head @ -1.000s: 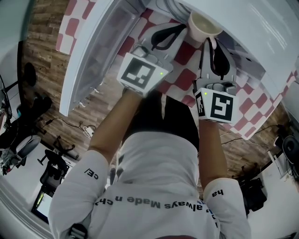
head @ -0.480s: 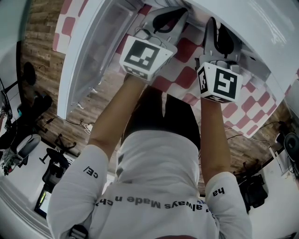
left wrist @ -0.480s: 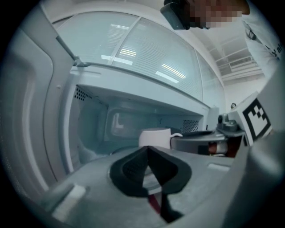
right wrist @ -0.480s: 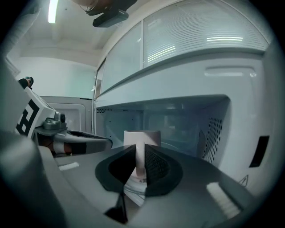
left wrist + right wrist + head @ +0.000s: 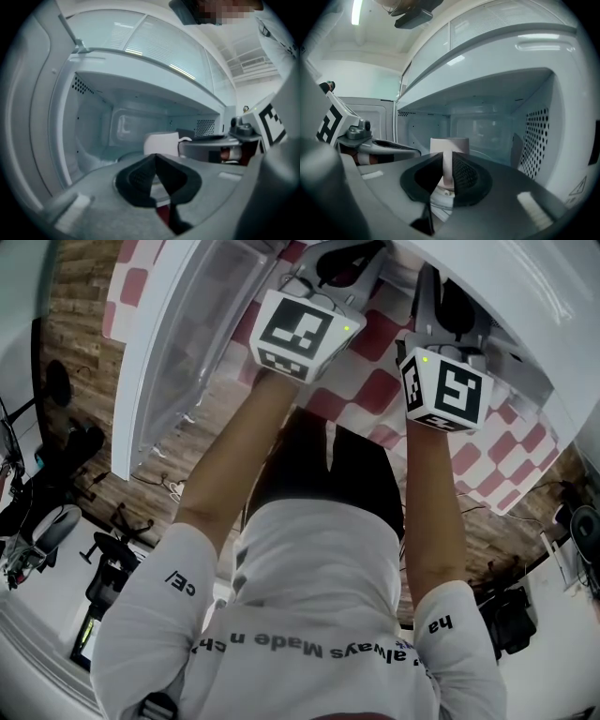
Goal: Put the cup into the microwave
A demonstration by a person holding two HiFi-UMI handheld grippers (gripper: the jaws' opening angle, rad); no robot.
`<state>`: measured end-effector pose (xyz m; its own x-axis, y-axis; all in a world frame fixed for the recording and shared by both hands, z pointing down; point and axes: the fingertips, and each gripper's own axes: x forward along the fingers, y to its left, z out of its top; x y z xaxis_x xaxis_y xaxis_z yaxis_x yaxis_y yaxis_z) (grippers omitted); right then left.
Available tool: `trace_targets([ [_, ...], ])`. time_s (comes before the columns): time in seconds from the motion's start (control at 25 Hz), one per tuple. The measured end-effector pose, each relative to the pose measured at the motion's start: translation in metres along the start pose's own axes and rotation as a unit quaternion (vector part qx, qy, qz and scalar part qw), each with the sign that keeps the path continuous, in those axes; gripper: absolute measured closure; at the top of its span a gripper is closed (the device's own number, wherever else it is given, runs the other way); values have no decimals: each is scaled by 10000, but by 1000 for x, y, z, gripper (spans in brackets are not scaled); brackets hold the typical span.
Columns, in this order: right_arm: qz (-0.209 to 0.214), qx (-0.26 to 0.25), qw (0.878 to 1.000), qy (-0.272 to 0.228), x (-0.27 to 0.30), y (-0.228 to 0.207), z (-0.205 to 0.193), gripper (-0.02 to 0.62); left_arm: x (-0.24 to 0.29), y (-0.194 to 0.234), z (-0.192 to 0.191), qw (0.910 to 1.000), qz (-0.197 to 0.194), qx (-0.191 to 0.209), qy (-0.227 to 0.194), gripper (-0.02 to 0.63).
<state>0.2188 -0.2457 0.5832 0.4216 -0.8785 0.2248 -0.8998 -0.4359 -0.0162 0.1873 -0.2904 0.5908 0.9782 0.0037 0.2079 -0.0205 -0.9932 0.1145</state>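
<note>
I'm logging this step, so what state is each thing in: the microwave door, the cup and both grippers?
microwave door: swung open.
cup: upright, inside the microwave, held by its handle; whether it rests on the floor, cannot tell.
left gripper: fingers shut, nothing between them.
right gripper: fingers shut on the cup's handle.
</note>
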Motion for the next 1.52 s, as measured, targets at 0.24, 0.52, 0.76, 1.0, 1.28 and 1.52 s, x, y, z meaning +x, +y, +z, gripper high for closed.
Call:
trace_targets([
  [0.24,39,-47,10000,-12,4,1,-4,555,0,-2,-8,10000,8,-31,37,603],
  [0.52,76,-121,9999,61,0,4,-13,554,-1,-6,-7,10000,15,-56,46,603],
  [0.76,135,-145,9996,188,-3,4,-21,554,-10,-12,-10,9999,38,-46,143,603],
  [1.0,208,-107,9992,331,-5,4,-25,549,-22,-18,-9,9996,105,-118,219,603],
  [1.28,221,95,9986,474,-16,6,-15,522,-33,-29,4,9995,109,-77,270,603],
  [1.52,235,47,9975,659,-42,6,-6,535,-53,-36,26,9993,200,-149,283,603],
])
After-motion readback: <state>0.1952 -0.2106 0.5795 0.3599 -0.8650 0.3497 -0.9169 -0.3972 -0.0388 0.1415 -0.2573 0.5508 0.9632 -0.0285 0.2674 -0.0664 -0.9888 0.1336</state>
